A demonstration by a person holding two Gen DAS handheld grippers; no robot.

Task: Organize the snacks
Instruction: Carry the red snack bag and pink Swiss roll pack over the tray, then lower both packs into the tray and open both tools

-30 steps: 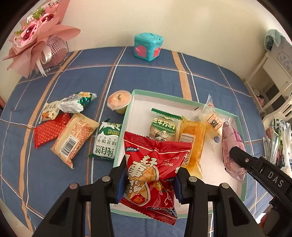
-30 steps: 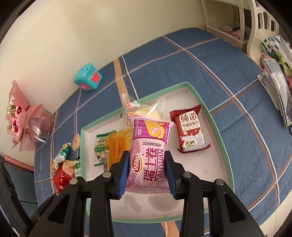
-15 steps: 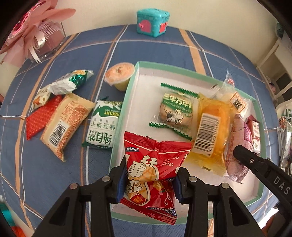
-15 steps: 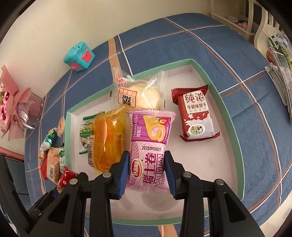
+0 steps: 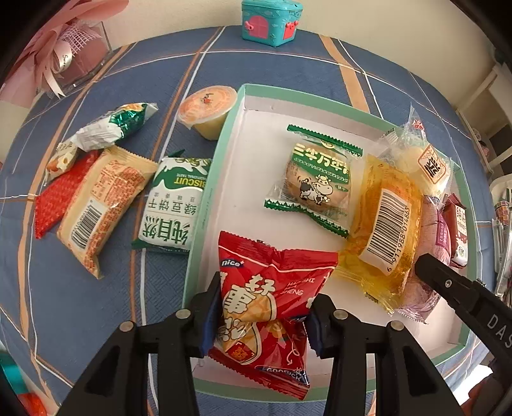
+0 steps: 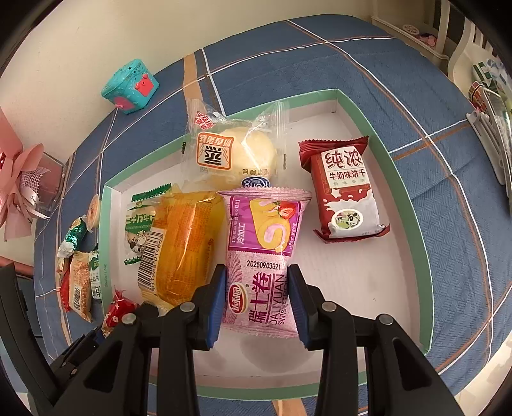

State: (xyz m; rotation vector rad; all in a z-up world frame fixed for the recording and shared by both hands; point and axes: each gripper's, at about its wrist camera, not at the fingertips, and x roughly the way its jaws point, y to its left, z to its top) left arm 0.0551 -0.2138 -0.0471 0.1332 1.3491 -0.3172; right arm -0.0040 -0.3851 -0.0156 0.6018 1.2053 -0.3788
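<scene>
The shiny red crinkly snack bag [image 5: 272,297] is squeezed in the left hand-held gripper [image 5: 260,315] over the near left corner of the white box with green edges [image 5: 204,204], while the pink swiss roll packet [image 6: 264,256], pointing straight ahead, is squeezed in the right hand-held gripper [image 6: 257,299] above the box's middle.

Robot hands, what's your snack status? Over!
Left tool shut on red snack bag. Right tool shut on purple roll pack. Both over green tray. Nothing blocking.

Blue plaid tablecloth [image 5: 262,68] w/ orange stripes; teal toy chest [image 5: 271,17] at far edge by cream wall [image 6: 96,35]; pink wrapped bouquet [image 5: 60,48] far left; white shelf unit [image 6: 419,30] far right
</scene>
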